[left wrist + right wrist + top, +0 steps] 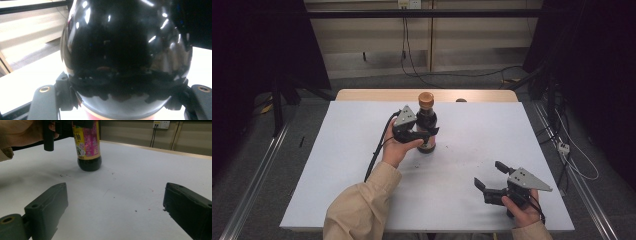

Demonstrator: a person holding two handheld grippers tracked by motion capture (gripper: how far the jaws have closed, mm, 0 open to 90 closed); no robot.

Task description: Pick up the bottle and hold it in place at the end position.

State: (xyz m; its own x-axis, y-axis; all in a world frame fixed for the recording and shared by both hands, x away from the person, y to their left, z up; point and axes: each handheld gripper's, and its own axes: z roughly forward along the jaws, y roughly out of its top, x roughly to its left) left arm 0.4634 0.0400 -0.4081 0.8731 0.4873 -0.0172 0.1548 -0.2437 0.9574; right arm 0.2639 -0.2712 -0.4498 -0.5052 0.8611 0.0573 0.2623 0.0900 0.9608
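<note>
A dark soy sauce bottle [427, 118] with a brown cap [426, 98] stands upright at the far middle of the white table. My left gripper [427, 131] comes in from the left and is shut on the bottle's body just below the shoulder. In the left gripper view the glossy black bottle [125, 45] sits tight between the jaws. My right gripper [488, 174] rests near the table's front right, open, with nothing between its jaws. The right gripper view looks past its spread jaws [115, 202] to the yellow and pink labelled bottle [87, 145] and the left hand [20, 132].
The white tabletop [337, 165] carries a few dark specks near the bottle. A wooden edge [377, 94] shows at the far side. Cables [412, 70] run across the floor behind, and metal rails [257, 170] flank the table.
</note>
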